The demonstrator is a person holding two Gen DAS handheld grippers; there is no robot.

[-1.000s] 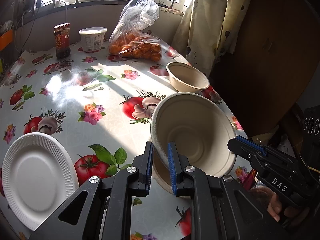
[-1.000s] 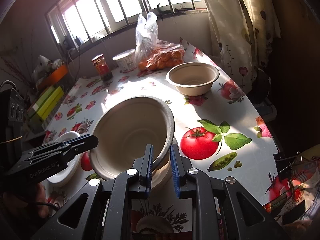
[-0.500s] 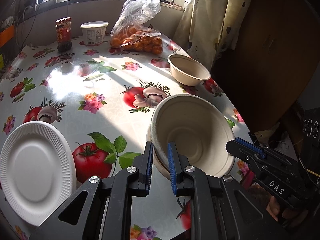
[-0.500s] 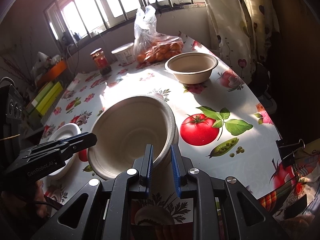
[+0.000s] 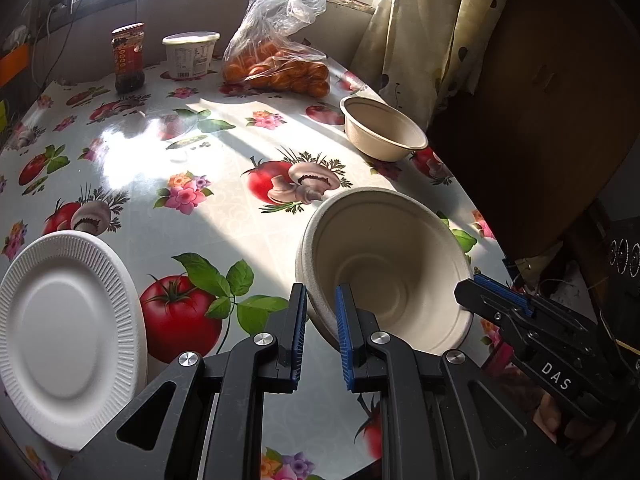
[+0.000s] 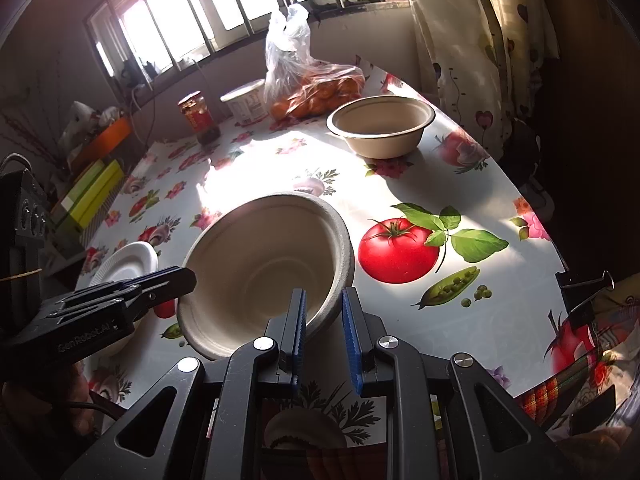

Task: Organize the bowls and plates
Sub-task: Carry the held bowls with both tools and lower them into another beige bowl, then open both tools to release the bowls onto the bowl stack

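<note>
A beige paper bowl (image 5: 390, 268) is held tilted above the table near its front edge; it also shows in the right wrist view (image 6: 268, 268). My left gripper (image 5: 321, 298) is shut on its near rim. My right gripper (image 6: 323, 302) pinches the opposite rim, its jaws a little wider than before. A second beige bowl (image 5: 382, 128) stands upright at the far right; it also shows in the right wrist view (image 6: 382, 124). A white paper plate (image 5: 66, 332) lies at the left; the right wrist view shows it too (image 6: 128, 260).
A bag of oranges (image 5: 280, 64), a white tub (image 5: 190, 54) and a dark jar (image 5: 128, 58) stand at the far edge by the window. The table's right edge drops off beside a curtain (image 5: 424, 28). A black binder clip (image 6: 584, 292) sits at the right.
The stack under the held bowl is gone from view; only one bowl shows between the grippers. The right gripper's jaws have widened slightly. Both grippers shifted back a little.
</note>
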